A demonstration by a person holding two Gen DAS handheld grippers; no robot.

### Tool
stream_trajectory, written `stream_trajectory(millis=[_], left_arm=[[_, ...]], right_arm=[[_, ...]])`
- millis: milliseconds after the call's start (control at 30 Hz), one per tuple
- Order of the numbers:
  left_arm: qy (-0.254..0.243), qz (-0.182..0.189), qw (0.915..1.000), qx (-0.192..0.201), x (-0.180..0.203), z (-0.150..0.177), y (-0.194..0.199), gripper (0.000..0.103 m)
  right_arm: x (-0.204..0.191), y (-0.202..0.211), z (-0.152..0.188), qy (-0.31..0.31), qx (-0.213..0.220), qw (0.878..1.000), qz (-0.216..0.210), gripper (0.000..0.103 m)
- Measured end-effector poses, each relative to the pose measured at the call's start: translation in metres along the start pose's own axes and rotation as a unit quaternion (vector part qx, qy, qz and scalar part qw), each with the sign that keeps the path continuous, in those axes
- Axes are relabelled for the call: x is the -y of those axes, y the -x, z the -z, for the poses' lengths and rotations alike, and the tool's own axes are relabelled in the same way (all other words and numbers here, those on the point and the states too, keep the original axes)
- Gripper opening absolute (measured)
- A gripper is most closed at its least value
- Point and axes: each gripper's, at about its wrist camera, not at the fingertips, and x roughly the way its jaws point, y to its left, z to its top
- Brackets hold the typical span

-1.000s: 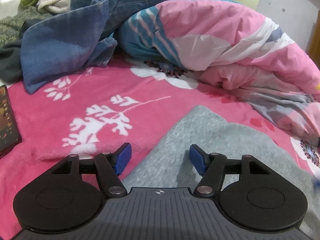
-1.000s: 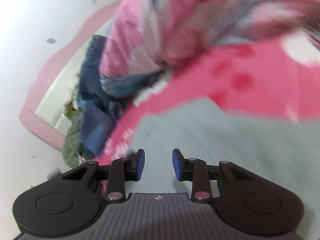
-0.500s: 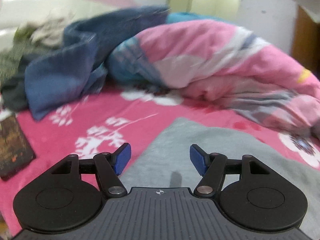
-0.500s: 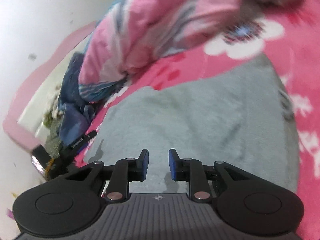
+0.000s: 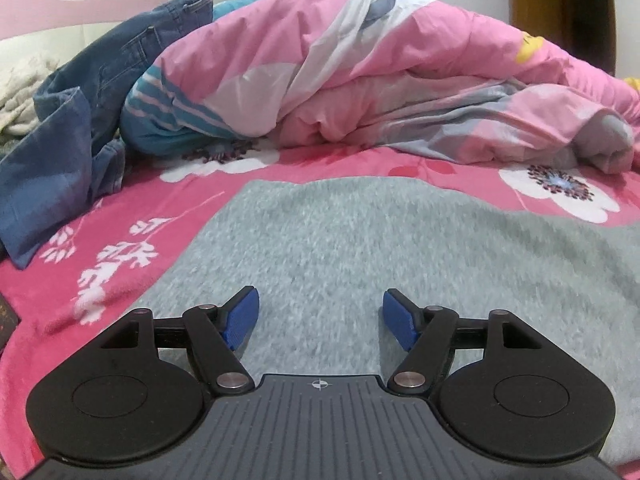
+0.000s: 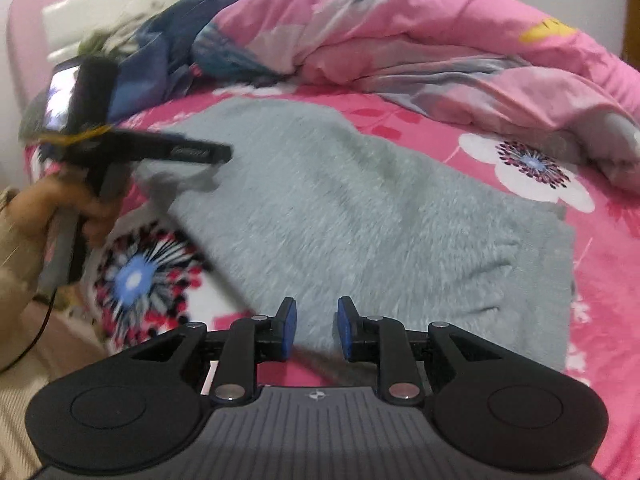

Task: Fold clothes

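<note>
While your left gripper (image 5: 319, 316) hovers low over the bed, its blue pads (image 5: 240, 317) stand wide apart and are easing wider, with nothing between them but the fuzzy grey garment (image 5: 360, 248) spread flat below. That garment lies on the hot-pink floral bedspread (image 5: 132, 240), and its near edge is hidden under the gripper's black body. Behind it a rumpled pink, white and grey quilt (image 5: 400, 80) is heaped across the bed, with crumpled blue denim jeans (image 5: 80, 120) slumped to its left. At the far left a cream knitted item (image 5: 20, 92) is cut off by the frame, and a dark flat object (image 5: 6, 320) at the lower left edge cannot be identified.

From your right wrist, the right gripper (image 6: 313, 330) shows its blue pads (image 6: 289, 330) only narrowly parted and gripping nothing; the garment's near edge runs just beneath them. The grey garment (image 6: 360, 208) stretches away to the quilt (image 6: 400, 32), its right edge lying on the bedspread (image 6: 600, 280). At the left your left hand (image 6: 60, 208) holds the other gripper (image 6: 216, 154), badly blurred, its tips over the garment's far left corner; whether they touch the cloth cannot be told. The denim (image 6: 160, 52) behind it is also smeared.
</note>
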Motion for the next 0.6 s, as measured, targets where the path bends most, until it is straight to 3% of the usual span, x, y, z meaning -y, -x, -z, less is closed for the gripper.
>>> stream_trajectory(millis=[133, 233, 400, 500, 600], left_arm=[[0.01, 0.007, 0.9999, -0.001, 0.004, -0.004, 0.001, 0.07], [0.003, 0.008, 1.0, 0.002, 0.01, -0.006, 0.002, 0.075], [-0.006, 0.004, 0.9999, -0.011, 0.018, -0.007, -0.004, 0.081], [-0.002, 0.004, 0.9999, -0.017, 0.019, -0.008, -0.006, 0.085], [0.01, 0.012, 0.9996, -0.023, 0.019, -0.009, -0.007, 0.093]], right_arm=[[0.007, 0.012, -0.021, 0.013, 0.037, 0.999, 0.006, 0.025], [0.03, 0.0, -0.037, -0.029, 0.052, 0.998, 0.028, 0.025], [0.042, -0.026, -0.025, -0.077, 0.009, 0.997, 0.022, 0.025], [0.016, -0.015, -0.009, -0.012, 0.01, 1.0, 0.006, 0.025], [0.0, 0.0, -0.014, 0.048, 0.02, 0.998, -0.027, 0.025]])
